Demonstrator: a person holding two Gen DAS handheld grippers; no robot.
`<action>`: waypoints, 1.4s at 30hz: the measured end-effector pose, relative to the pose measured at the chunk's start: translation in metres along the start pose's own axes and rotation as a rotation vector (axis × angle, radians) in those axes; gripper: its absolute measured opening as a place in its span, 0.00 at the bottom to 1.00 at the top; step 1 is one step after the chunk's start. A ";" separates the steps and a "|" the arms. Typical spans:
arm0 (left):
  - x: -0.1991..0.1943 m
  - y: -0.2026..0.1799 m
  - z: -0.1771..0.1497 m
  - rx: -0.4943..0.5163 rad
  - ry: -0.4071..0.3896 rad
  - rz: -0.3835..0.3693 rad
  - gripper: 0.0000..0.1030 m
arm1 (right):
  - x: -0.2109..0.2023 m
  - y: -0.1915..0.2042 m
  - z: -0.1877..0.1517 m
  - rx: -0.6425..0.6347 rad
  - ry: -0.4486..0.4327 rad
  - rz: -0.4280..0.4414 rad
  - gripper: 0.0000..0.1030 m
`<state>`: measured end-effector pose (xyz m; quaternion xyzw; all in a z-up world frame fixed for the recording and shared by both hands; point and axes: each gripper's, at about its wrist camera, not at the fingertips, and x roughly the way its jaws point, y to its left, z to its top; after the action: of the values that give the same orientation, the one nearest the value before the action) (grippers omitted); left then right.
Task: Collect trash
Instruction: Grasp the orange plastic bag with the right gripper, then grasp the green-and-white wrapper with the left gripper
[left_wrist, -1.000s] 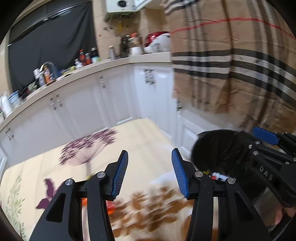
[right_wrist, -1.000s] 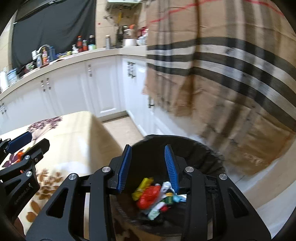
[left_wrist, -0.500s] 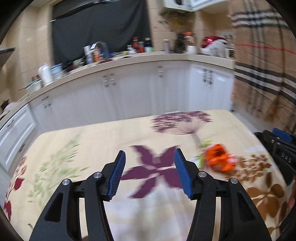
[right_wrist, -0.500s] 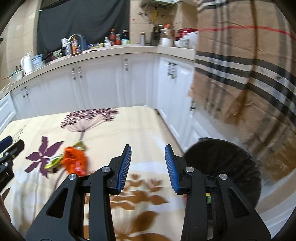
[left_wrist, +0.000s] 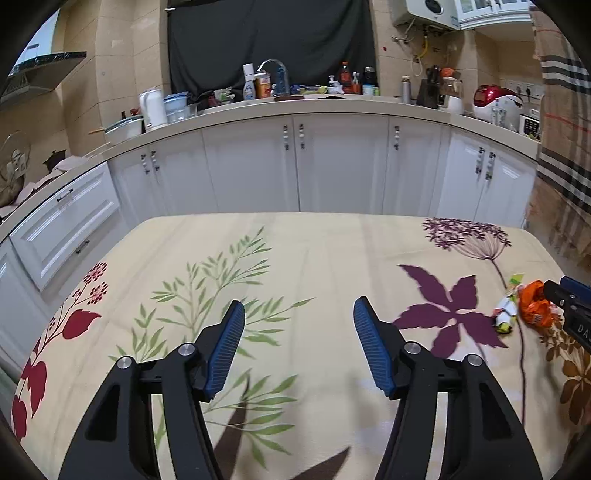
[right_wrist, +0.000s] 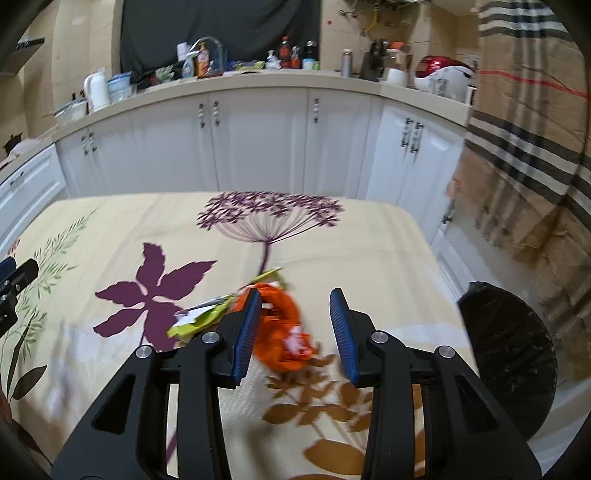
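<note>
Both grippers swung from black bin (right_wrist: 509, 354) to tabletop (left_wrist: 314, 258). Crumpled orange wrapper (right_wrist: 280, 332), shiny, beside yellow-green wrapper (right_wrist: 199, 317), near tabletop's right edge. Right gripper (right_wrist: 295, 328) part open, wrapper between fingers, untouched. Left gripper (left_wrist: 299, 350) jaws just opening wider, empty, over leaf print.

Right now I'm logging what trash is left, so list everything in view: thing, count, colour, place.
orange wrapper: 1, orange, on the table, just ahead of the right gripper
green wrapper: 1, yellow-green and white, touching the orange wrapper's left side
bin: 1, black-lined, on the floor right of the table
tablecloth: 1, cream with floral print, over the table
cabinets: white, behind the table
left gripper: open, empty, jaws just widened
right gripper: open, empty
</note>
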<state>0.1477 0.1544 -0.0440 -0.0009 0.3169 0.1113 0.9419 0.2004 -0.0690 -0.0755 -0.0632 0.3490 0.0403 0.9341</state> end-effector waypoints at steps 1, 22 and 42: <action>0.001 0.002 -0.001 -0.001 0.005 0.000 0.59 | 0.002 0.002 0.000 -0.004 0.006 0.002 0.37; 0.008 -0.015 -0.006 0.039 0.034 -0.055 0.59 | 0.009 0.011 -0.007 -0.027 0.056 0.012 0.32; 0.007 -0.118 0.001 0.199 0.037 -0.210 0.59 | -0.019 -0.059 -0.020 0.061 -0.002 -0.085 0.32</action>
<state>0.1784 0.0410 -0.0555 0.0572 0.3418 -0.0198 0.9378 0.1797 -0.1312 -0.0728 -0.0494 0.3461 -0.0102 0.9369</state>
